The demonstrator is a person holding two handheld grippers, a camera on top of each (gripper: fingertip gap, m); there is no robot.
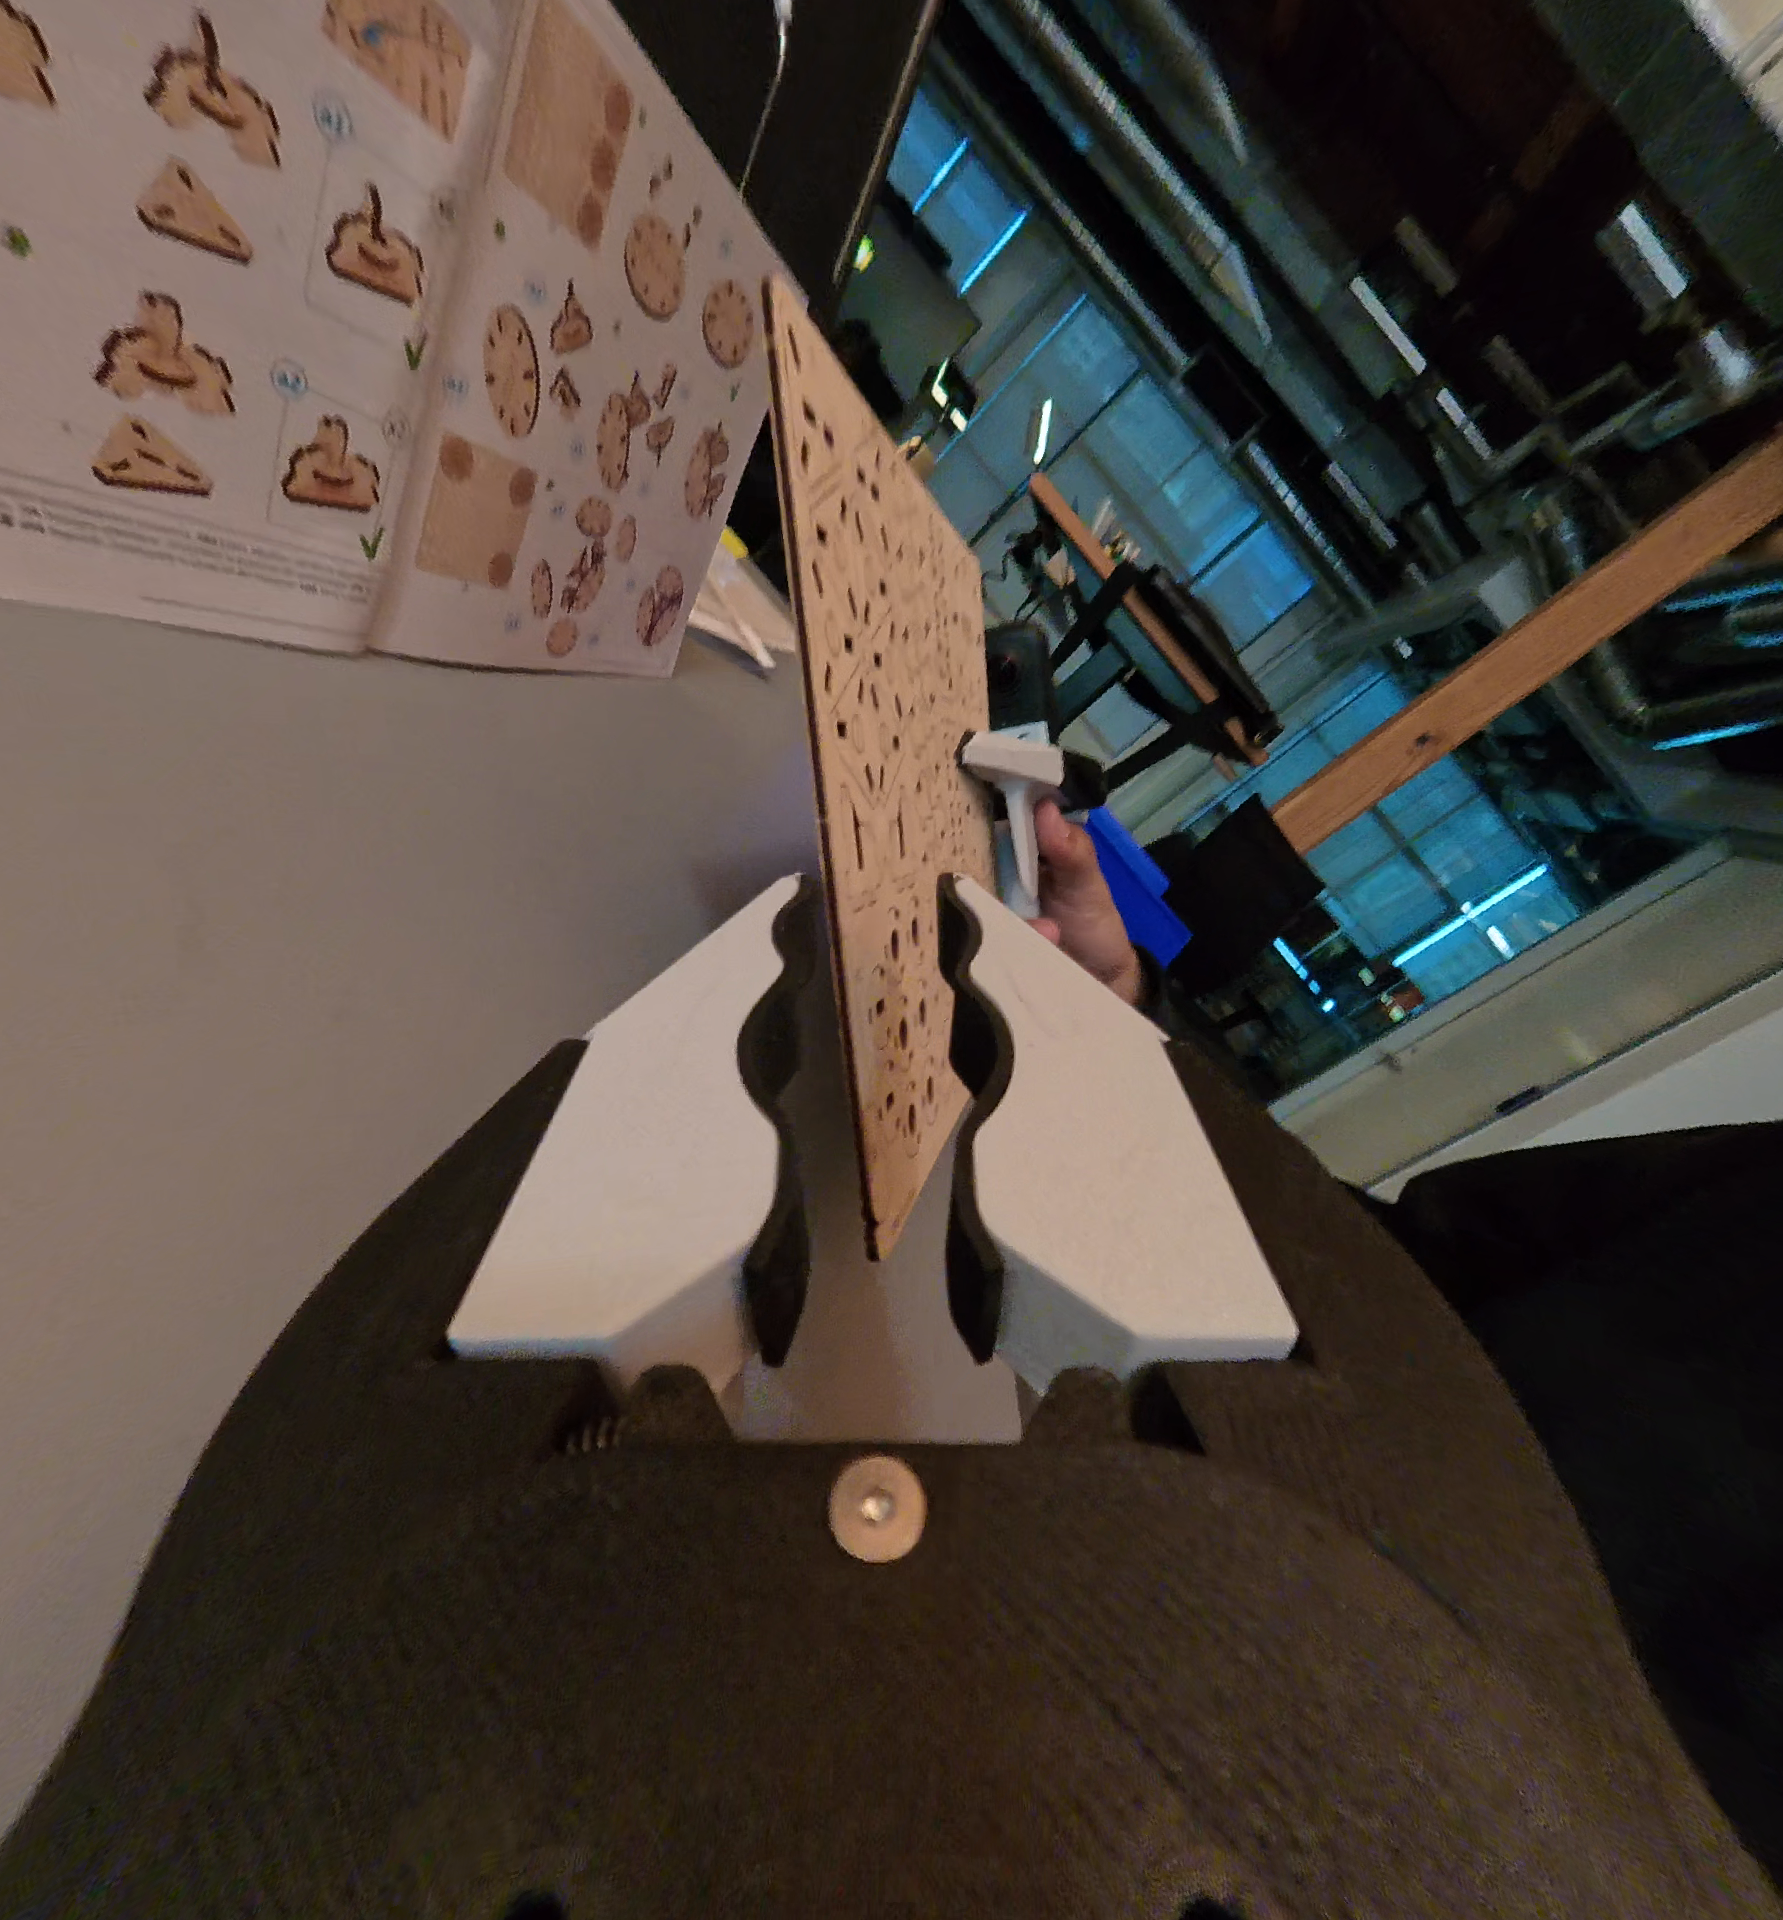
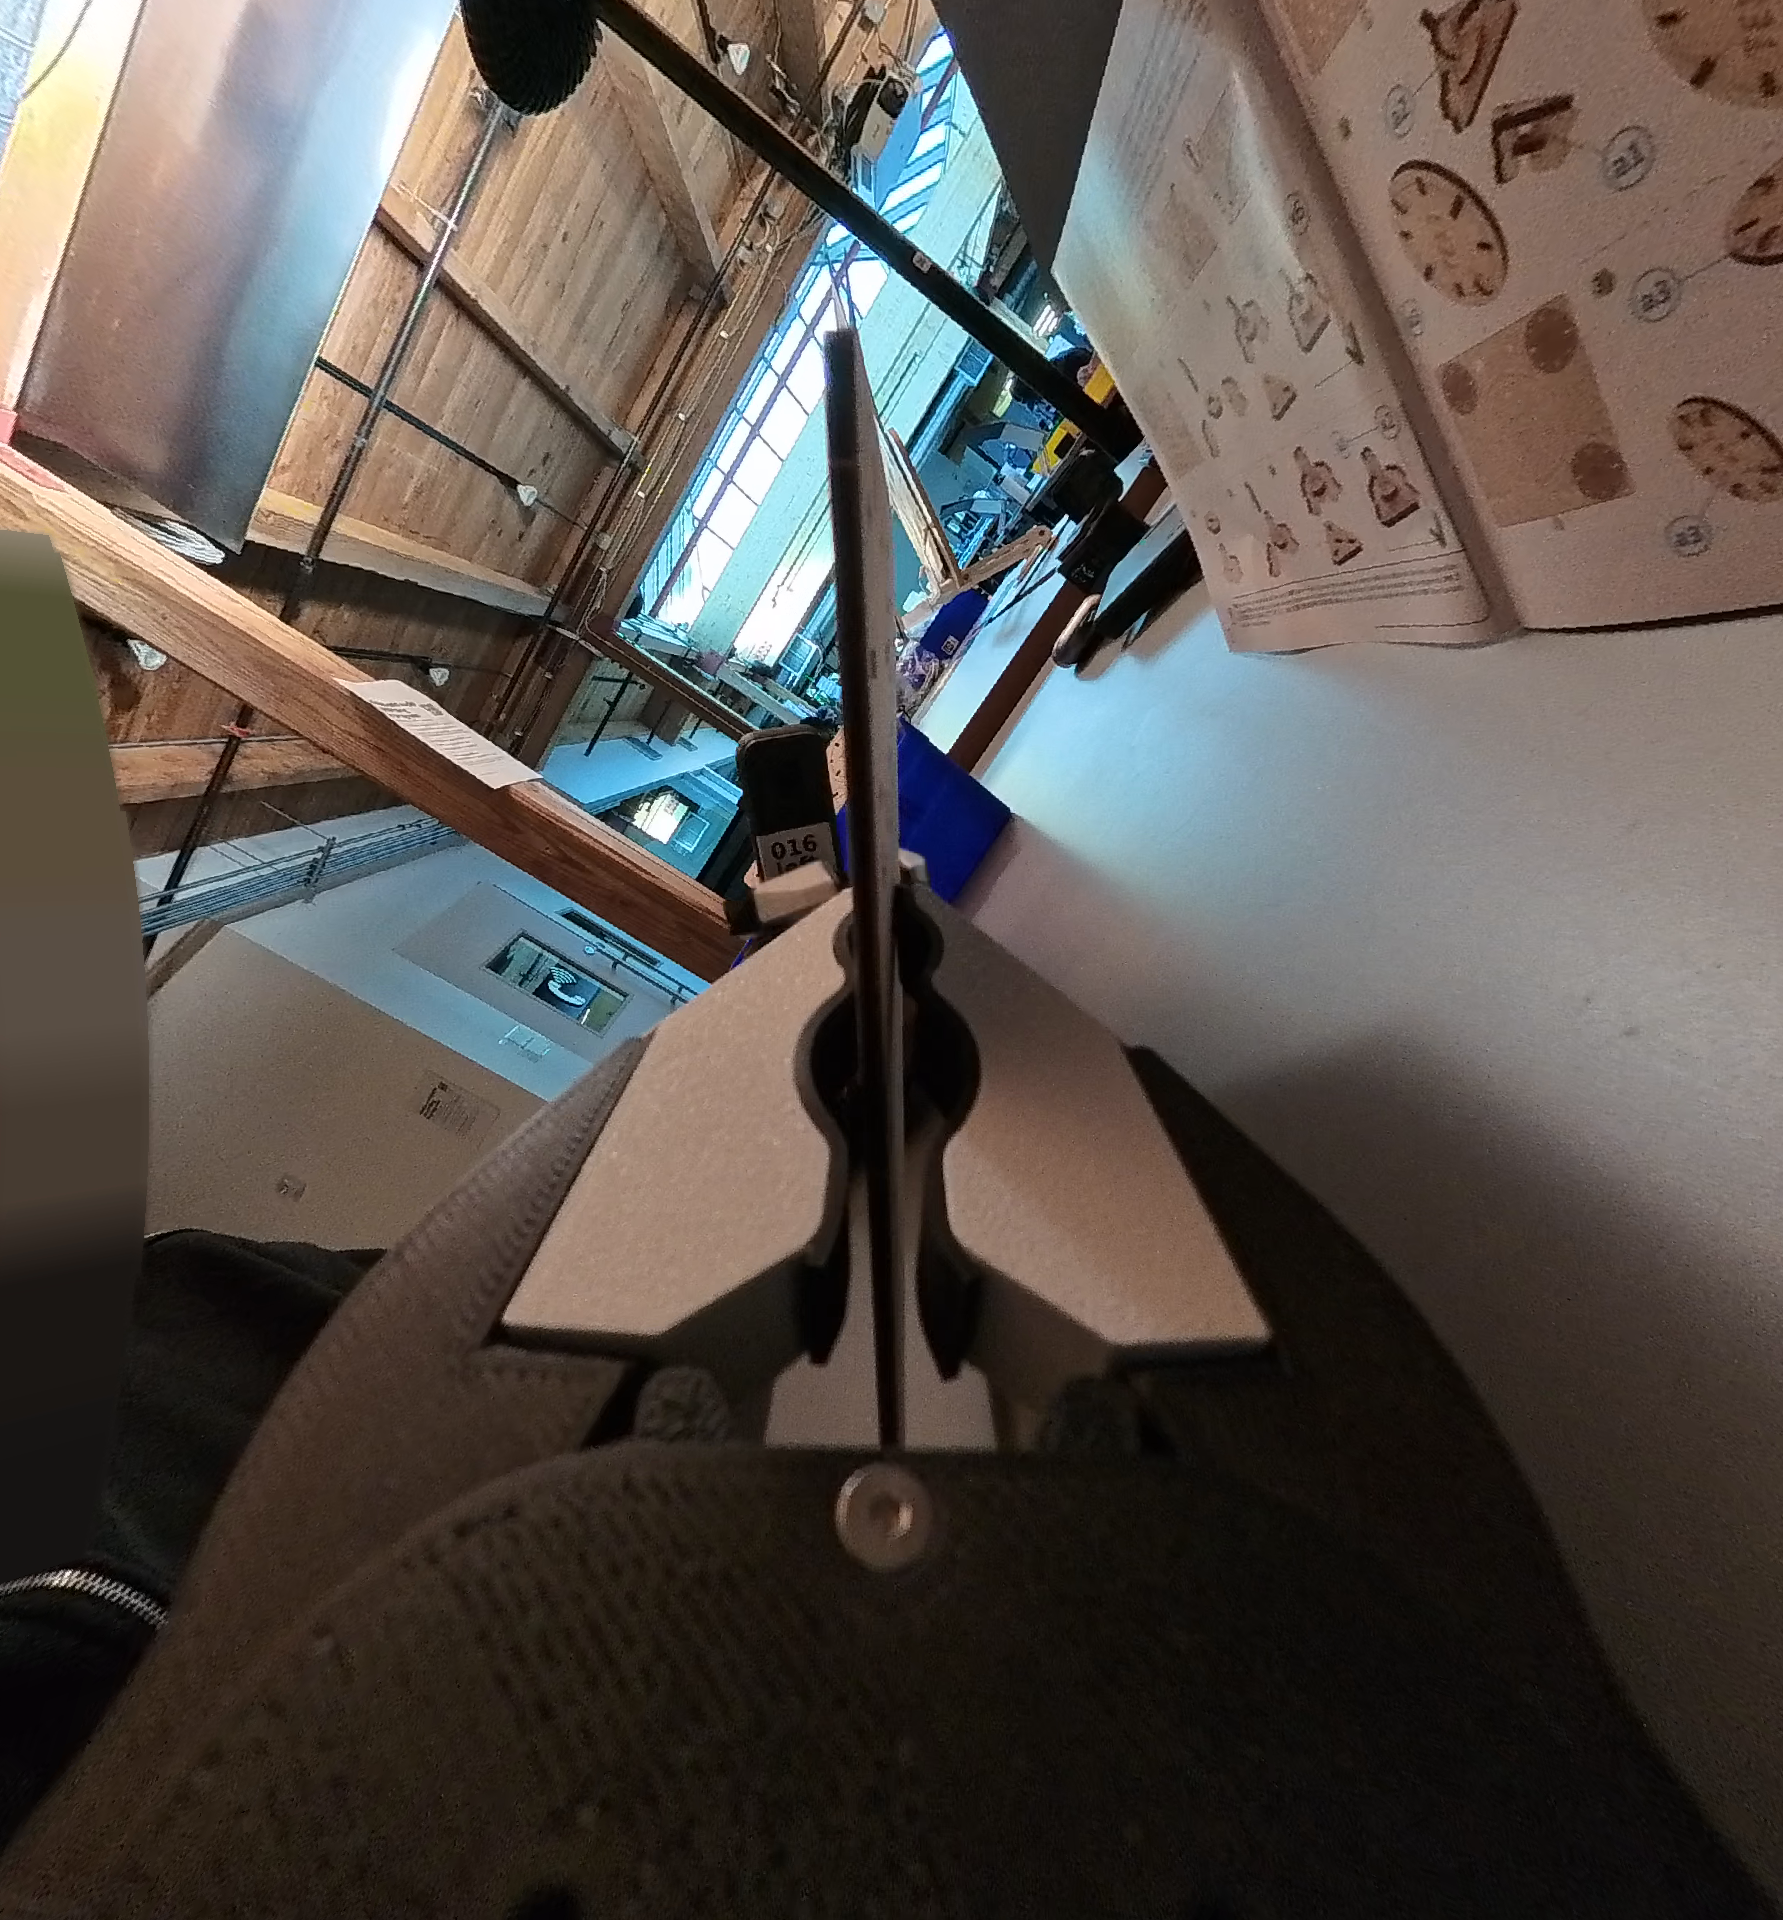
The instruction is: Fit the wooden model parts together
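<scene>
Fingers of the right gripper (image 2: pixel 871 914) clamp a thin wooden sheet (image 1: pixel 887 665) edge-on at frame centre, while the left gripper (image 1: pixel 871 883) straddles it, fingers released.

We've got matching grippers here: the left gripper (image 1: pixel 871 904) and right gripper (image 2: pixel 871 894) each have pale grey wedge-shaped fingers (image 1: pixel 658 1122) lined with wavy black pads, on a textured dark body with one round silver screw (image 1: pixel 876 1509) in the middle.
</scene>
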